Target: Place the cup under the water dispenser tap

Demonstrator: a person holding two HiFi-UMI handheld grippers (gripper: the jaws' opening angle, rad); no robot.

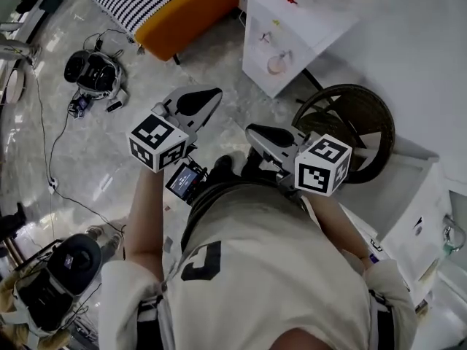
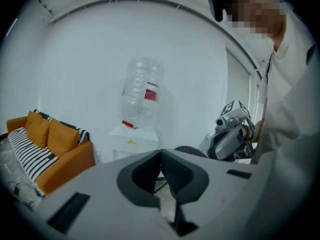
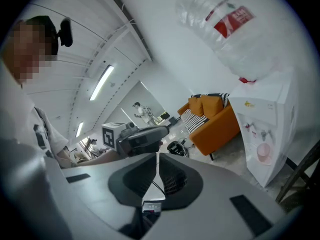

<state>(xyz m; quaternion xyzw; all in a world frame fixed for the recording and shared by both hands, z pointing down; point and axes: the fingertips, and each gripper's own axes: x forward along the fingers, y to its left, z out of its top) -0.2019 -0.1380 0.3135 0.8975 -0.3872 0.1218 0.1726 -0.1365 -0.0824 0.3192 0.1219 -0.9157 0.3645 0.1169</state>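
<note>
A pink cup [image 1: 278, 63] stands in the front recess of the white water dispenser [image 1: 292, 28], below its taps; the right gripper view shows that cup [image 3: 263, 153] in the same recess. A clear bottle [image 3: 225, 29] with a red label tops the dispenser [image 3: 265, 114]. In the left gripper view the dispenser [image 2: 134, 143] stands against the wall, and I cannot make out the cup. My left gripper [image 1: 216, 92] and right gripper [image 1: 252, 130] are raised in front of my chest, both short of the dispenser. Both have their jaws together with nothing between them.
An orange sofa [image 1: 182, 6] with a striped throw is at the back left. A dark round wicker table [image 1: 350, 122] sits right of the dispenser, beside a white cabinet [image 1: 416, 210]. Black devices [image 1: 95, 71] and cables lie on the marble floor at the left.
</note>
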